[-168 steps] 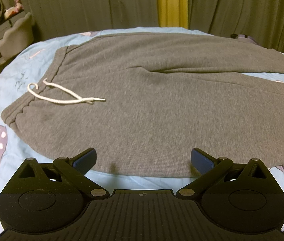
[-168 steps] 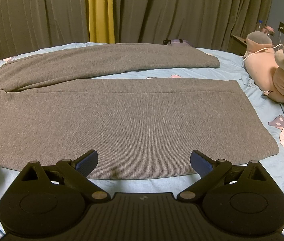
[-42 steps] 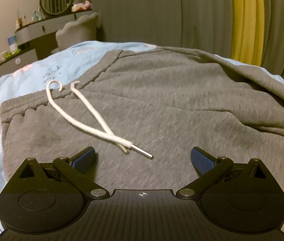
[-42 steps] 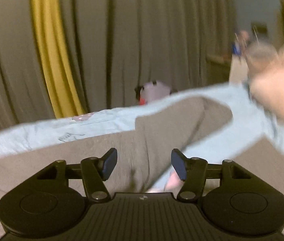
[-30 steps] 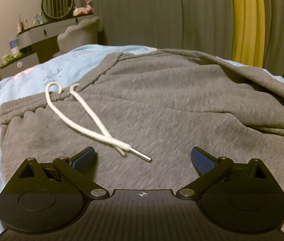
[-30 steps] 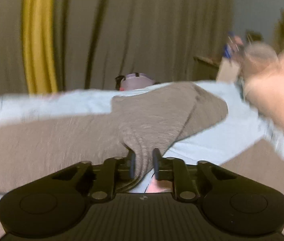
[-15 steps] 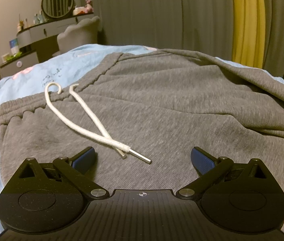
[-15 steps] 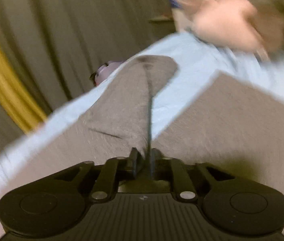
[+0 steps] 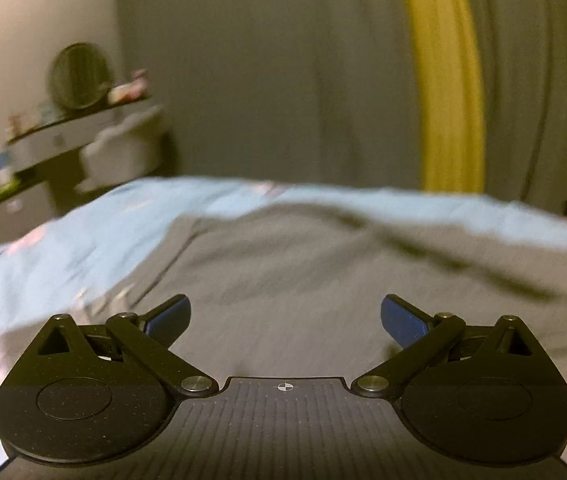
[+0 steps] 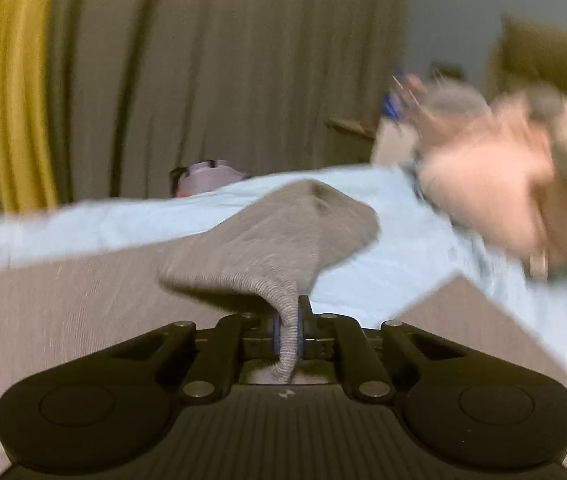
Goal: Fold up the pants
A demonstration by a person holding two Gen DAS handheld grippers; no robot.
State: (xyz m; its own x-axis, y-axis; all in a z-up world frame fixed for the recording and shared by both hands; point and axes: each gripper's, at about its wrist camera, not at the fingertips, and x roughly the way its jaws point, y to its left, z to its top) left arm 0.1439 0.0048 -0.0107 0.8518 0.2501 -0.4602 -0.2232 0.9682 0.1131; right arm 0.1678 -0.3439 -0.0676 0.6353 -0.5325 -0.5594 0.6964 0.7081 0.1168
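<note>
Far leg pinched and raised, first fold under way.

Left wrist view: the left gripper [image 9: 285, 318] hangs with jaws spread wide and empty over the grey pants [image 9: 323, 280], which fill the middle of the frame on the blue bed [image 9: 63, 240]; the picture is blurred. Right wrist view: the right gripper [image 10: 288, 330] is clenched on a fold of the pants' leg [image 10: 283, 240] at lower centre, the cloth tenting up toward it, a pink plush [image 10: 495, 196] at right. Next, I judge, the leg must be carried over onto the near leg, edges matched, then released.
</note>
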